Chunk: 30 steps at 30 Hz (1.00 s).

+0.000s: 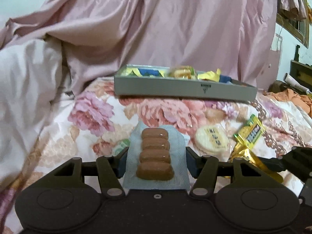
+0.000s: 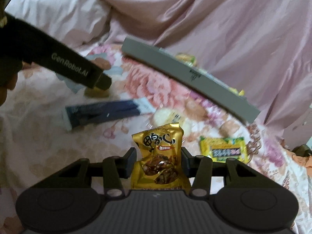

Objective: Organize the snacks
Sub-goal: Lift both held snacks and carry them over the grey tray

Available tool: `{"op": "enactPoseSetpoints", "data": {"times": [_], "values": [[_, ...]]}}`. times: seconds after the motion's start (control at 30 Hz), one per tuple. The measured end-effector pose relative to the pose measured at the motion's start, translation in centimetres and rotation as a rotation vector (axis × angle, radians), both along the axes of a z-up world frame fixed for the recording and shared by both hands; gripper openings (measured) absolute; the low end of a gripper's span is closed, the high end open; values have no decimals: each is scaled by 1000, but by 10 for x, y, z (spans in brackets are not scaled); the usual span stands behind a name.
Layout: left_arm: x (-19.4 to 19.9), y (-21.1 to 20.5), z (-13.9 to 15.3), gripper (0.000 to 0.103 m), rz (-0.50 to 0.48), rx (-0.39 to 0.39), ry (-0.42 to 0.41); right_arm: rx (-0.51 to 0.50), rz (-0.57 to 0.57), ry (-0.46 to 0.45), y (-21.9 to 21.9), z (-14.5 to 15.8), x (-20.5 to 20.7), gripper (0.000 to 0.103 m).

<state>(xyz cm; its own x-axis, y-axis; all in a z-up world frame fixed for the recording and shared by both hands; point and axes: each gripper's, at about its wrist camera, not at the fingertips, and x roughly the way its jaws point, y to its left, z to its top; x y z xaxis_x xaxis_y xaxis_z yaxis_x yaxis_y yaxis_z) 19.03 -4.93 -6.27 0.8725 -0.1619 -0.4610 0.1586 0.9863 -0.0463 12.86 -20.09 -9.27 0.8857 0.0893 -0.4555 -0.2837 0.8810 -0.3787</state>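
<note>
Grey box (image 2: pixel 187 74) and its snacks (image 2: pixel 186 57) blurred.

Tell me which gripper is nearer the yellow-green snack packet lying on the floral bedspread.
Right. The right gripper, shut on a gold snack pouch, sits just left of the yellow-green packet. The left gripper, holding a sausage pack, is farther left, beyond the round rice cracker.

Left gripper (image 1: pixel 156 159) matte black, two round raised discs on its base, silver rivets at the linkage joints, blue pads (image 1: pixel 190 162) on the fingers, right gripper (image 2: pixel 158 160) alike (ribbed grey centre plate), pale "GenRobot.AI" lettering on the left gripper's black body
</note>
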Motion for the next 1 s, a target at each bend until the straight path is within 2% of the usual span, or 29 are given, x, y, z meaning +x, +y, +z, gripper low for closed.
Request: {"op": "enactPoseSetpoints", "data": {"times": [0.13, 0.27, 0.47, 0.6, 0.73, 0.83, 1.0], "values": [[-2, -5, 14, 61, 26, -18, -15, 44, -22, -71, -7, 13, -7, 52], [-10, -12, 24, 61, 43, -3, -47, 78, -36, -127, -14, 27, -13, 52], [-26, -15, 31, 61, 92, 1, -56, 31, -18, -245, -18, 48, -17, 53], [-31, -19, 36, 61, 115, 9, -63, 50, 1, -304, -26, 67, -17, 53], [-19, -29, 41, 61, 125, -8, -49, 51, 12, -353, -34, 81, -10, 53], [-5, -37, 50, 61, 138, -36, -70, 43, 11, -389, -42, 86, -4, 53], [20, -55, 66, 61, 150, -68, -108, 95, -18, -406, -53, 91, 17, 53]]}}
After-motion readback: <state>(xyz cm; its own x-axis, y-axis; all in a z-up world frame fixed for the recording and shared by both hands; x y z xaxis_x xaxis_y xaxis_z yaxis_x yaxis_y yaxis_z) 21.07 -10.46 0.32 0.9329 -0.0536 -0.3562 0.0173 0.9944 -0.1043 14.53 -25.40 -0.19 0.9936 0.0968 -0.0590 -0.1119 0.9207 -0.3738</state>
